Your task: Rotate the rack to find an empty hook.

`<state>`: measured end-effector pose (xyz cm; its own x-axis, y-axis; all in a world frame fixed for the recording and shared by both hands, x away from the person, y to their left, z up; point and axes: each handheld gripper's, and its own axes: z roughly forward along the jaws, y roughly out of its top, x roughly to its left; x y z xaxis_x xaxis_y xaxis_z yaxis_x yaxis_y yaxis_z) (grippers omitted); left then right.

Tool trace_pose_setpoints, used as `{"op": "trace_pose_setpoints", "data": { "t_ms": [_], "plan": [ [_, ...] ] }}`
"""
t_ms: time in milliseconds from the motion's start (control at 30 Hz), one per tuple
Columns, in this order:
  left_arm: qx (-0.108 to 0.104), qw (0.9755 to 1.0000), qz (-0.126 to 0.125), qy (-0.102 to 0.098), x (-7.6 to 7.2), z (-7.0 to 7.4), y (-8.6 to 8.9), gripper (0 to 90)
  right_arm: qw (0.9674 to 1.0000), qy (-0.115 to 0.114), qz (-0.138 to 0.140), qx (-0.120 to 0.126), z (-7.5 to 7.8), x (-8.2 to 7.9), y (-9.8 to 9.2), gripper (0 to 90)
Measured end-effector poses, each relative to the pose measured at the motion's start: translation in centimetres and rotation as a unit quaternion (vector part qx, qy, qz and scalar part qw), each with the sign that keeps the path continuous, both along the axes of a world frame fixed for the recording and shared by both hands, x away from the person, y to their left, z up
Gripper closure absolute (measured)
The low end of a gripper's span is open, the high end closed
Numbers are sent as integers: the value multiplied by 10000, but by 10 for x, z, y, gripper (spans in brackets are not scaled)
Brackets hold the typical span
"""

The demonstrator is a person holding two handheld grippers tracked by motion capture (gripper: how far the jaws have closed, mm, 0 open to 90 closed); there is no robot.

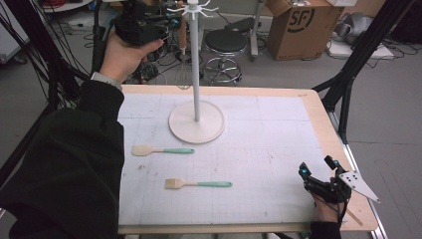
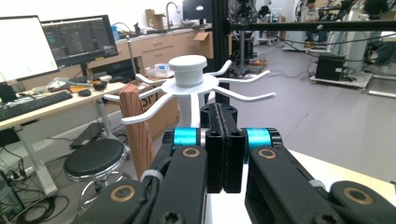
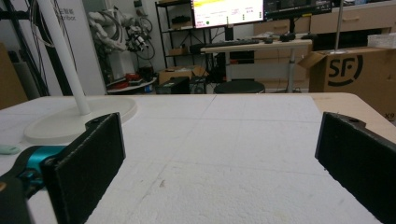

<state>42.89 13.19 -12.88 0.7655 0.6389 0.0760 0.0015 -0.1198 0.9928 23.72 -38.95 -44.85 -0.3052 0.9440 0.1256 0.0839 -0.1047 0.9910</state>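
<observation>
High view: my left fingers (image 1: 166, 31) are closed empty beside the light wooden-handled wire whisk (image 1: 183, 74); grip its stiff handle. Right fingers (image 1: 318, 172) open.

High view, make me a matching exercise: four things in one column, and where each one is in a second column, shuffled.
Things:
1. whisk
2. spatula
3. brush
4. right hand-held gripper

Places:
A. on the mat, nearest the front edge
B. hanging from the rack, beyond the table's far edge
C. at the table's near right corner
D. on the mat, just in front of the rack's round base

Pairs: 1-B, 2-D, 3-A, 4-C
</observation>
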Motion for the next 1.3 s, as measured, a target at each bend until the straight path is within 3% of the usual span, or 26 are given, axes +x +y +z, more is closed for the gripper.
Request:
{"op": "trace_pose_setpoints", "data": {
  "t_ms": [233, 333, 633, 767, 900, 1033, 1300],
  "plan": [
    [140, 9998, -147, -36, -14, -6, 0, 898, 10000, -7, 13, -4, 1, -1, 1, 4],
    [67, 9998, -150, -59, -22, -12, 4, 898, 10000, -15, 25, -14, 1, -1, 2, 5],
    [-86, 9997, -205, 137, -40, -48, 20, 873, 10000, -39, 34, -8, 1, -2, 1, 4],
    [28, 9992, -343, 197, -48, -71, 24, 777, 9999, -71, 52, -61, 2, -2, 3, 5],
    [-6, 9986, -467, 256, -56, -90, 26, 680, 10000, -44, 61, -55, 3, -3, 5, 5],
    [-45, 9980, -613, 136, -63, -108, 29, 545, 9999, -82, 71, -97, 4, -3, 6, 4],
    [-176, 9979, -593, 184, -71, -134, 37, 292, 9999, -73, 100, -105, 4, -3, 8, 5]
  ]
}}
